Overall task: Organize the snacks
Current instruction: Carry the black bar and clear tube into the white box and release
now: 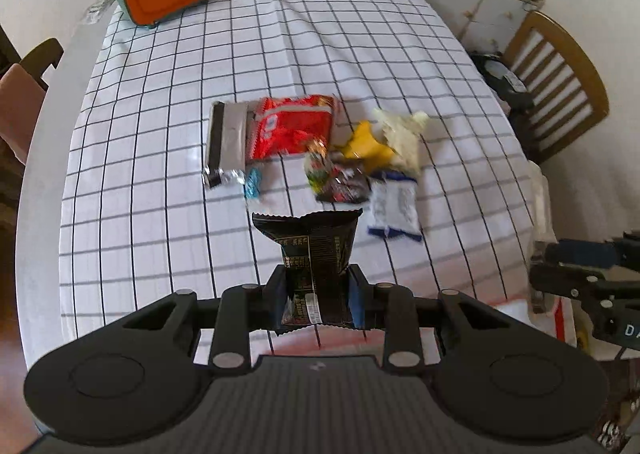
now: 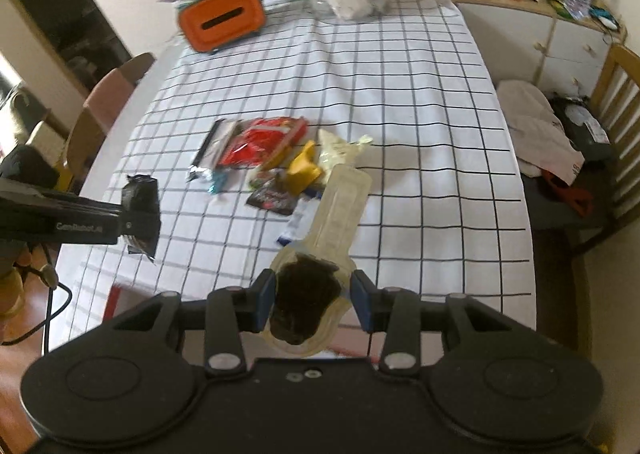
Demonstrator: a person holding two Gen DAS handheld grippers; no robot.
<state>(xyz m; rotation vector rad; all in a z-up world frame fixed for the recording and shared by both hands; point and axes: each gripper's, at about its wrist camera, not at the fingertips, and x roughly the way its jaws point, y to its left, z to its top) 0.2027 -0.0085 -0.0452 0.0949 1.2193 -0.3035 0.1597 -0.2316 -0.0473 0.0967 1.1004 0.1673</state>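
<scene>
Holding black snack packet (image 1: 316,254) clamped in left gripper (image 1: 318,294), long axis pointing ahead. Clear pouch with dark filling (image 2: 316,266) pinched in right gripper (image 2: 314,300). Remaining snack pile (image 1: 316,150) ahead of both, roughly equally near.

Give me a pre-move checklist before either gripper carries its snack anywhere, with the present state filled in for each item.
1. Left gripper closed on the black snack packet: ok, pads press both sides.
2. Right gripper closed on the clear pouch with dark contents: ok, held at its wide end.
3. Both held items lifted off the checked tablecloth: ok, as far as both views show.
4. Grippers apart from each other: ok, a gap shows in both views.
5. Destination container for the snacks in sight: cannot tell.
6. Remaining snacks, such as the red packet, sorted: not ok, they lie in a loose pile.
</scene>
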